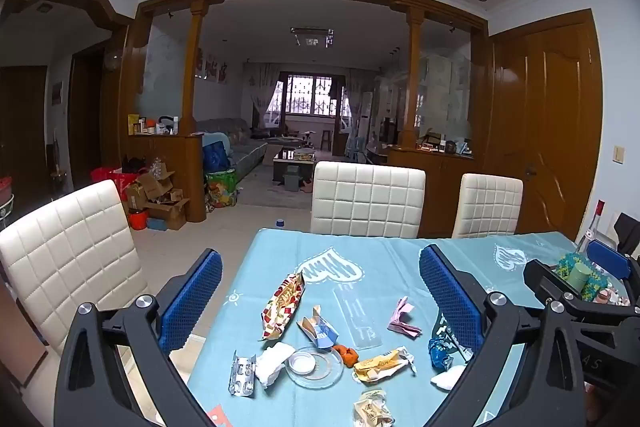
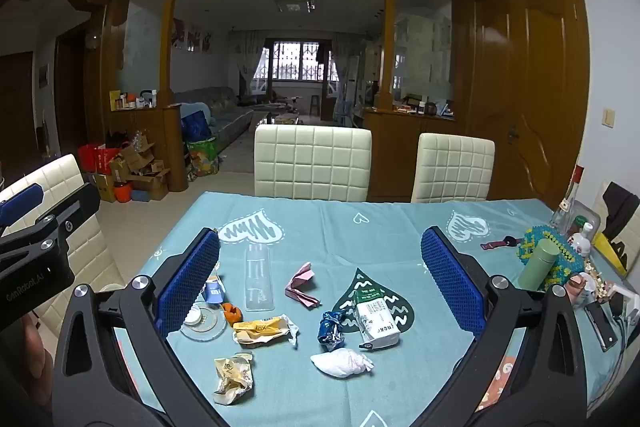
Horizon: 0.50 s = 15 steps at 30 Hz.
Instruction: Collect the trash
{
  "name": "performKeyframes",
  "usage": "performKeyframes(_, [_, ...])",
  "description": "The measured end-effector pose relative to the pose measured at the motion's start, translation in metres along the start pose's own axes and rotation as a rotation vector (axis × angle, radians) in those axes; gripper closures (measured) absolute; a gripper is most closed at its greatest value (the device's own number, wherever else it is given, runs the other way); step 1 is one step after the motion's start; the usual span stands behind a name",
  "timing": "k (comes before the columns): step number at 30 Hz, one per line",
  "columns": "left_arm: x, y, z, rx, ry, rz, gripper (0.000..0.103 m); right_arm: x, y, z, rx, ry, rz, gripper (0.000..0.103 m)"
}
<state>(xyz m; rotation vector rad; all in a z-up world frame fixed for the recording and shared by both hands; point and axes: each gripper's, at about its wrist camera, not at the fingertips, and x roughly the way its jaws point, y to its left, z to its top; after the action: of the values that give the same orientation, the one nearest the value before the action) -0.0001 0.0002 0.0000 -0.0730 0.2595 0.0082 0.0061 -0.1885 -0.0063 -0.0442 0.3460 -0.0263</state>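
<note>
Trash lies scattered on the blue tablecloth (image 2: 360, 239). In the left wrist view I see a red-yellow snack wrapper (image 1: 282, 305), a small blue-white carton (image 1: 318, 331), a blister pack (image 1: 242, 373) and a white tissue (image 1: 274, 363). The right wrist view shows a pink paper (image 2: 302, 285), a blue foil wrapper (image 2: 331, 329), a white-green packet (image 2: 376, 319), a tissue wad (image 2: 340, 363), a yellow wrapper (image 2: 264, 331) and a crumpled beige wrapper (image 2: 232, 381). My left gripper (image 1: 320, 255) and right gripper (image 2: 320, 233) hover above the table, both open and empty.
A glass dish (image 2: 204, 323) holds a cap, beside a clear plastic tray (image 2: 259, 277). A green flask (image 2: 538, 265), a beaded box (image 2: 560, 247), bottles and a phone (image 2: 600, 323) crowd the right edge. Cream chairs (image 2: 312, 163) stand behind and to the left (image 1: 72, 255).
</note>
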Motion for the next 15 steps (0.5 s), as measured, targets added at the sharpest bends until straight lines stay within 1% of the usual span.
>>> performKeyframes(14, [0.0005,-0.0026,0.0001,-0.002,0.008,-0.005,0.006,-0.0012,0.0002,0.0002,0.005,-0.003,0.002,0.003])
performKeyframes(15, [0.0010,-0.0018,-0.0040,-0.002,0.010,-0.007,0.006,-0.0006,-0.0006,0.0002,0.006,-0.001,0.003,0.003])
